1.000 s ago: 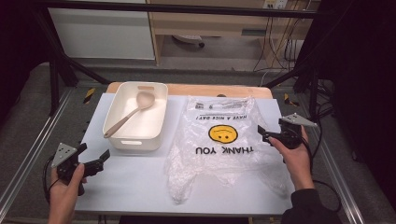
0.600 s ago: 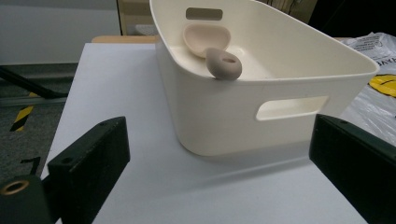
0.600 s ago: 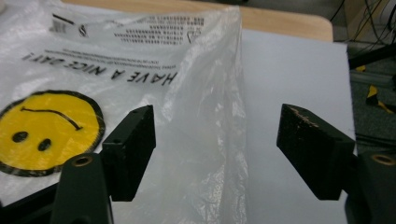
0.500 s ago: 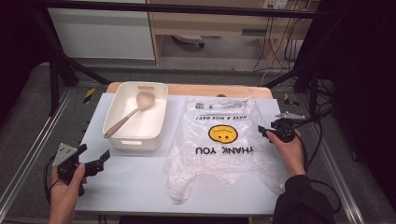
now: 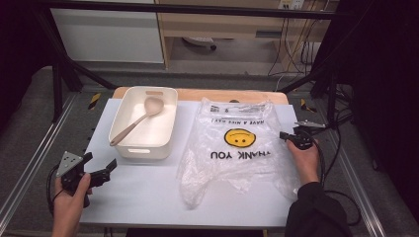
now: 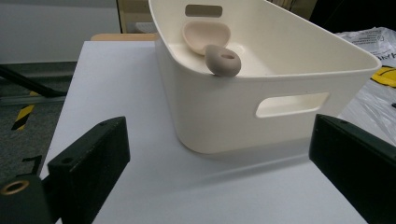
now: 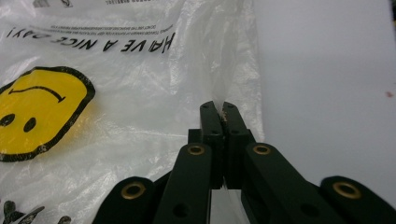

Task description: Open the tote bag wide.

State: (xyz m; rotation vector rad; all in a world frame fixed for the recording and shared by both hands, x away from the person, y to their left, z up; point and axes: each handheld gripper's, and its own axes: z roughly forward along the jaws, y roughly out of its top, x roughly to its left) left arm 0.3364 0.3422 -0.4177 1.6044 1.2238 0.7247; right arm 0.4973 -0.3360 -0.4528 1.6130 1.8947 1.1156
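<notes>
A clear plastic bag (image 5: 232, 148) with a yellow smiley and "THANK YOU" print lies flat on the white table (image 5: 138, 197). My right gripper (image 5: 283, 136) sits at the bag's right edge; its jaws have just been closing and now pinch a fold of the bag (image 7: 140, 70) film between them, as the right gripper (image 7: 218, 106) view shows. My left gripper (image 5: 101, 168) rests at the table's front left, jaws wide open and empty, pointing at a white bin (image 6: 261, 88). In the bin (image 5: 148, 126) lies a beige spoon (image 5: 136, 121); the spoon (image 6: 212, 46) handle tip leans on the rim.
A wooden board edge (image 5: 197, 94) shows behind the bin and bag. Metal frame rails (image 5: 29, 168) run along both table sides, and cables (image 5: 341, 148) trail at the right. Bare table lies between the left gripper and the bag.
My right gripper came down and leftward onto the bag's right edge and its jaws closed on the film. The left gripper stayed put.
</notes>
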